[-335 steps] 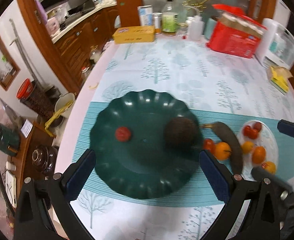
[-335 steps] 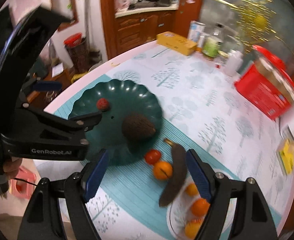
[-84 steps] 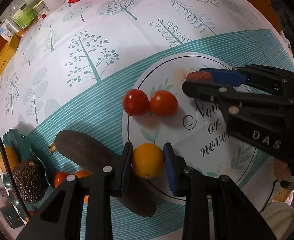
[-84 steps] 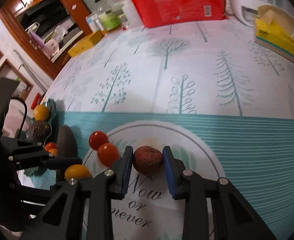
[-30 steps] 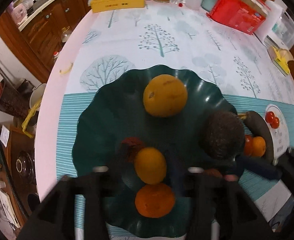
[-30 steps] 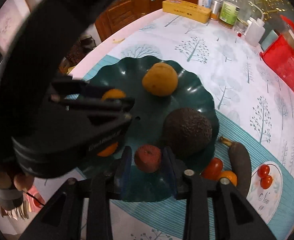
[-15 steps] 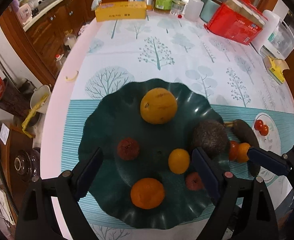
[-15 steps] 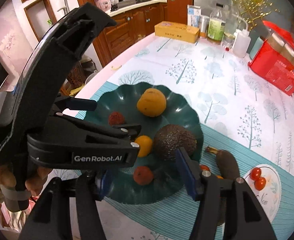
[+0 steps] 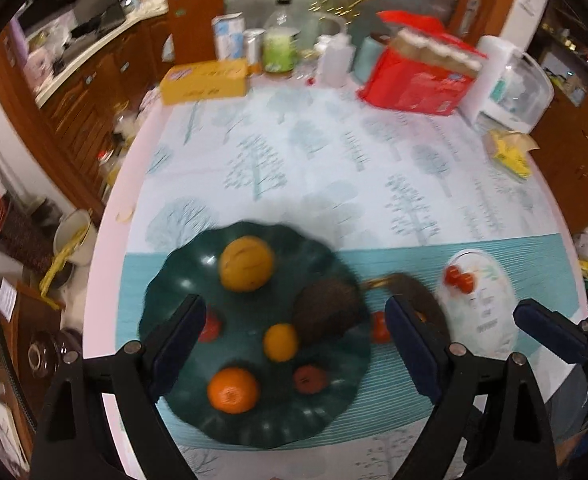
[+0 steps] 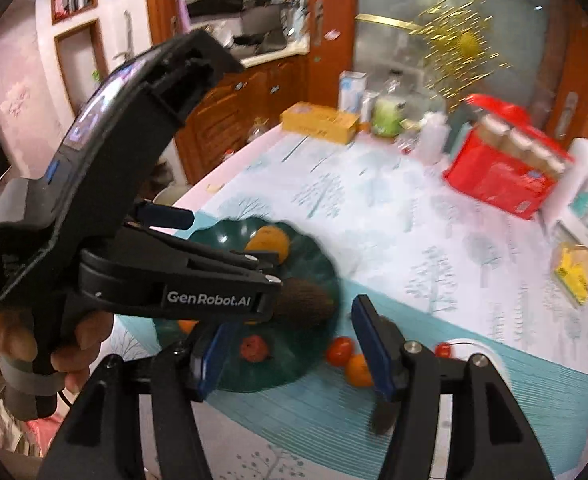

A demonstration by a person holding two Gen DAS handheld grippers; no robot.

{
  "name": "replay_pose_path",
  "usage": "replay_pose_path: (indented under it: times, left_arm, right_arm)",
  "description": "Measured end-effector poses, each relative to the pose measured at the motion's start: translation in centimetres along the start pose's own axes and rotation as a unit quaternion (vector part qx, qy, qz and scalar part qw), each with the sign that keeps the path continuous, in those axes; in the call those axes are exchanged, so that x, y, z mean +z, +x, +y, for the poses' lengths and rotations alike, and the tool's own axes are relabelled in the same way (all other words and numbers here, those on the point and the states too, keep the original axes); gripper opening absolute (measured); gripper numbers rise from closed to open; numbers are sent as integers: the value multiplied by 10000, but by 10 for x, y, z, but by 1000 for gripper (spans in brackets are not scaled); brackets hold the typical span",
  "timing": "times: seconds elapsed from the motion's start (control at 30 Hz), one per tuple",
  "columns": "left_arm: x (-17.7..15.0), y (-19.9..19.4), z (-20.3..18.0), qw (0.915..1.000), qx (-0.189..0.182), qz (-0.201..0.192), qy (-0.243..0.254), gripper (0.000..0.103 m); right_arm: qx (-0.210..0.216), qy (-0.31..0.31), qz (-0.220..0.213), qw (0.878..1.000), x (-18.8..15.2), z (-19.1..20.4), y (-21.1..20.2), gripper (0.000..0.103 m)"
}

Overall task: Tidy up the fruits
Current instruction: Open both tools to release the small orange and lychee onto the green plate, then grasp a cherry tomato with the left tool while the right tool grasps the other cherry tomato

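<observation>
Left gripper (image 9: 294,344): jaws wide apart and just been opening, nothing between the pads, hanging above the near half of the green plate, touching no fruit.
Right gripper (image 10: 290,348): jaws about halfway apart, also just been opening, empty, above the plate's near right rim.
Hand (image 10: 22,344): a person's fingers wrapped round the left gripper's handle, seen from the right wrist camera.
Green plate (image 9: 333,404): scalloped, on the teal stripe by the table's near left edge.
On the plate, near to far: an orange (image 9: 233,390) at the near rim, a small dark red fruit (image 9: 310,379) just right of it, a small yellow-orange fruit (image 9: 280,341) in the middle, an avocado (image 9: 325,312) touching it on the right, a big yellow fruit (image 9: 246,264) at the far side.
Red fruit (image 9: 210,328): half hidden behind the left finger.
Off the plate: a tomato (image 10: 339,350) and a small orange (image 10: 357,369) beside the right rim, by a dark banana (image 9: 417,292).
White plate (image 9: 489,332): near right edge, holding two cherry tomatoes (image 9: 459,278).
Far edge: yellow box (image 9: 206,80), red package (image 9: 413,76).
</observation>
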State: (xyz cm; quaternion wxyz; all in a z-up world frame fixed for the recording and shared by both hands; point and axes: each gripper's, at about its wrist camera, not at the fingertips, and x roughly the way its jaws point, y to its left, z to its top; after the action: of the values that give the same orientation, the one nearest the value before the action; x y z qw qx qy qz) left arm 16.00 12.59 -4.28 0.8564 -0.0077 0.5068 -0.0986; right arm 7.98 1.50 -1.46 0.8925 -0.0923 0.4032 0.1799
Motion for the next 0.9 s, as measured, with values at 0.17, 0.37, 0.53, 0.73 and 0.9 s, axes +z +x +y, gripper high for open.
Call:
replay_pose_path:
  times: [0.17, 0.37, 0.53, 0.73, 0.9]
  left_arm:
    - [19, -21, -42, 9988, -161, -306, 345, 90]
    - [30, -47, -80, 9957, -396, -654, 529, 98]
    - [38, -70, -107, 9908, -470, -1001, 782, 102]
    - [46, -83, -139, 9866, -629, -1230, 864, 102]
    - [47, -77, -155, 9859, -562, -1243, 970, 102]
  right_arm:
    - [-370, 277, -166, 9988, -2, -31, -38, 60]
    - [-626, 748, -410, 9944, -9, -72, -76, 64]
    - [-1030, 1021, -744, 9866, -11, -106, -107, 65]
    - [-1342, 1357, -932, 9772, -15, -154, -132, 68]
    - [-1432, 1555, -694, 9749, -18, -189, -127, 69]
